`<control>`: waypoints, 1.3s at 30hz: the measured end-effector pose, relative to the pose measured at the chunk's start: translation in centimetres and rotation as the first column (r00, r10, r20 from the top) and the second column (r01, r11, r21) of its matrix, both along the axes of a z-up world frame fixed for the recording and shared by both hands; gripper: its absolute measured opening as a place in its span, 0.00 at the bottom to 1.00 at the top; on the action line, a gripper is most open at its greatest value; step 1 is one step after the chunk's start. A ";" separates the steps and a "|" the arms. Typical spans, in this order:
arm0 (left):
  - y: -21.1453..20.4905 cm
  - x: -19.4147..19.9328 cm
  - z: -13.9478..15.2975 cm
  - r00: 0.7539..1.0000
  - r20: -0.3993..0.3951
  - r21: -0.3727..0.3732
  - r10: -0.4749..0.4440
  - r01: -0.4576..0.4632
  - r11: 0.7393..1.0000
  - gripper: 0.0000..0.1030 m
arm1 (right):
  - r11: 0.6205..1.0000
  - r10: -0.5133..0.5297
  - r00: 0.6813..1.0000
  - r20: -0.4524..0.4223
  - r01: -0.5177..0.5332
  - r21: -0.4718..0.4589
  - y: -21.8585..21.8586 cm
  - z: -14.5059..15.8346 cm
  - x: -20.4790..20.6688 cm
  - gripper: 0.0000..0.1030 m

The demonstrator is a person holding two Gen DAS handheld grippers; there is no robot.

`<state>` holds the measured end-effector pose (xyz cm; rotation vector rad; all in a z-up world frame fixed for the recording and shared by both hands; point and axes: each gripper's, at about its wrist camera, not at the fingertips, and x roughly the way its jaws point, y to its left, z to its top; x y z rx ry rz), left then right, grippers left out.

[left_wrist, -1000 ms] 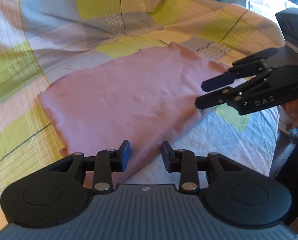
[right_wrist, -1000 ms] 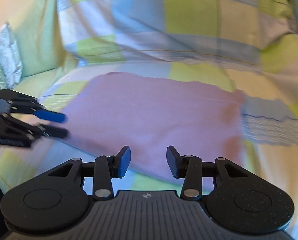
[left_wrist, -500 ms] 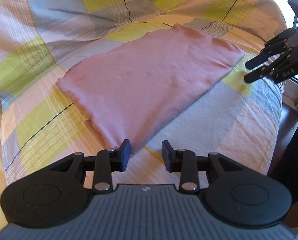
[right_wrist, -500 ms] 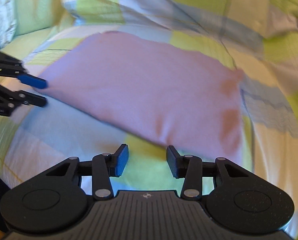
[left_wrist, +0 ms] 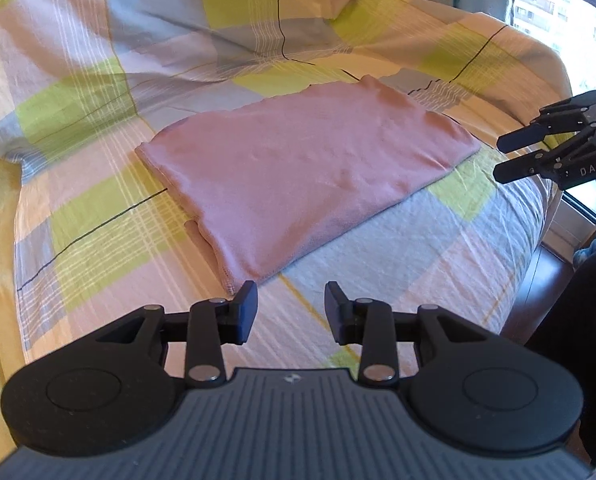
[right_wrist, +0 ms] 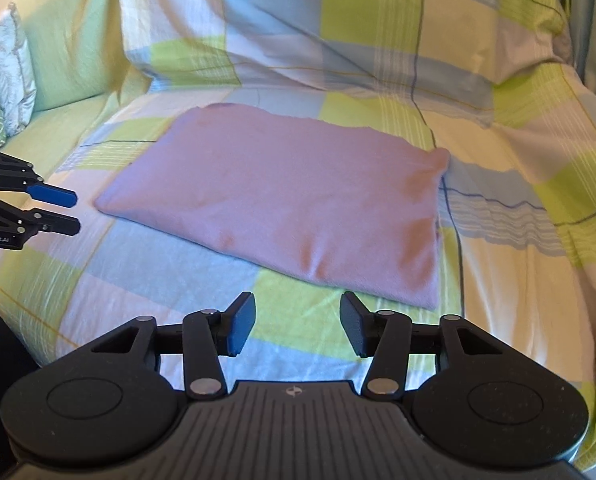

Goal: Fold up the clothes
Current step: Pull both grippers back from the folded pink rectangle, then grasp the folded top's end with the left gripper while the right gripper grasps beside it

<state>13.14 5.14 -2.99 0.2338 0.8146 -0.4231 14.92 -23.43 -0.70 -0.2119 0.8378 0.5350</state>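
A big bed (left_wrist: 98, 240) fills both views, covered by a checked sheet (right_wrist: 517, 200) in green, blue, peach and white. In the middle of it lies the pink cloth (left_wrist: 305, 176). It is folded flat into a neat, almost square shape with soft little wrinkles, and a stitched edge shows along its near left side. A patterned pillow (right_wrist: 2, 92) sits far off at the side. The left tongs (left_wrist: 290, 312) hang just past the cloth's near corner, a little open, with nothing in them. The right tongs (right_wrist: 297, 326) hang near the cloth's front edge; their jaws are opening and hold nothing.
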 end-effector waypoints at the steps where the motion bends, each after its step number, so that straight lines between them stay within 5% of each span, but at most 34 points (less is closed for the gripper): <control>1: -0.1 0.0 0.0 1.000 0.000 -0.001 -0.003 0.003 1.000 0.31 | 1.000 0.005 1.000 0.002 -0.005 0.000 0.2 0.0 0.0 0.53; 8: -0.2 1.3 1.4 0.997 0.038 -0.014 -0.067 0.068 0.998 0.33 | 0.995 -0.052 0.998 -0.043 0.056 0.080 -0.2 -1.2 0.7 0.53; 18: -1.4 12.3 2.2 0.952 0.132 0.056 -0.277 0.272 0.961 0.36 | 0.960 -0.218 0.976 0.030 0.209 0.189 -3.0 -2.9 5.4 0.54; 25: -4.6 16.0 2.9 0.941 -0.067 0.023 -0.331 0.334 0.942 0.36 | 0.946 -0.302 0.951 -0.057 0.307 0.101 -3.0 -2.5 7.5 0.53; 31: -8.3 18.4 7.0 0.876 -0.210 0.145 -0.434 0.466 0.873 0.40 | 0.905 -0.387 0.893 -0.230 0.415 0.089 -3.4 1.4 8.0 0.55; 36: -10.9 22.0 10.3 0.822 -0.227 0.179 -0.523 0.563 0.807 0.65 | 0.813 -0.469 0.792 -0.392 0.560 0.158 -4.7 3.6 7.5 0.55; 39: -12.8 24.8 10.4 0.788 -0.269 0.184 -0.554 0.606 0.774 0.65 | 0.786 -0.483 0.761 -0.434 0.595 0.168 -5.0 4.1 6.6 0.55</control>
